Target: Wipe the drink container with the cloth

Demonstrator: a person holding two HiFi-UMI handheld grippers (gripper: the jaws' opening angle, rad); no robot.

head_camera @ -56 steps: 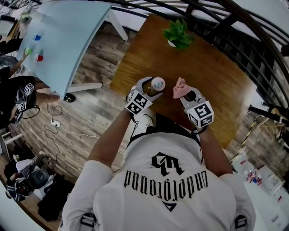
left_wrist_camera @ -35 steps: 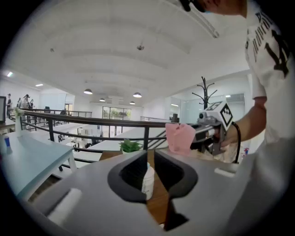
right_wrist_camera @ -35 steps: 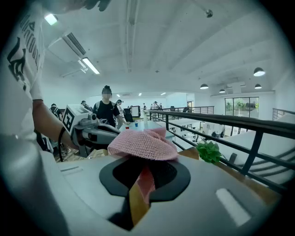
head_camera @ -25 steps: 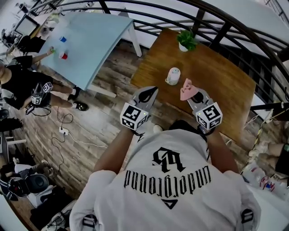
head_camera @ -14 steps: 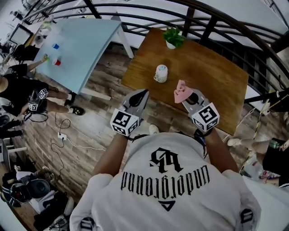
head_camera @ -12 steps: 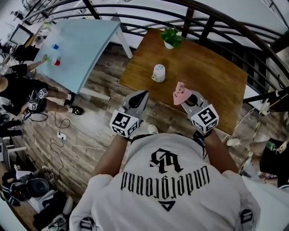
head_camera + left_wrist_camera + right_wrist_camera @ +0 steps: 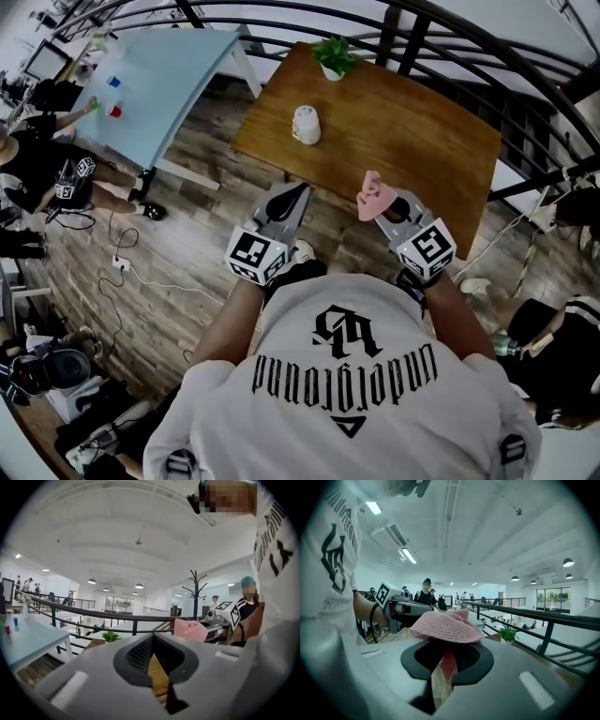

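Left claw (image 7: pixel 296 192) was pressed together, empty; right claw (image 7: pixel 382 204) pinched a pink crocheted cloth (image 7: pixel 371 194), apart from the white drink container (image 7: pixel 306 125).

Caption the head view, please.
Right gripper grips pink cloth; left gripper shut, empty; drink container stands apart on table.

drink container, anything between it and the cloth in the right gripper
Nothing visible: only bare wooden table lies between the drink container and the pink cloth pinched in the right gripper. The potted plant stands beyond it.
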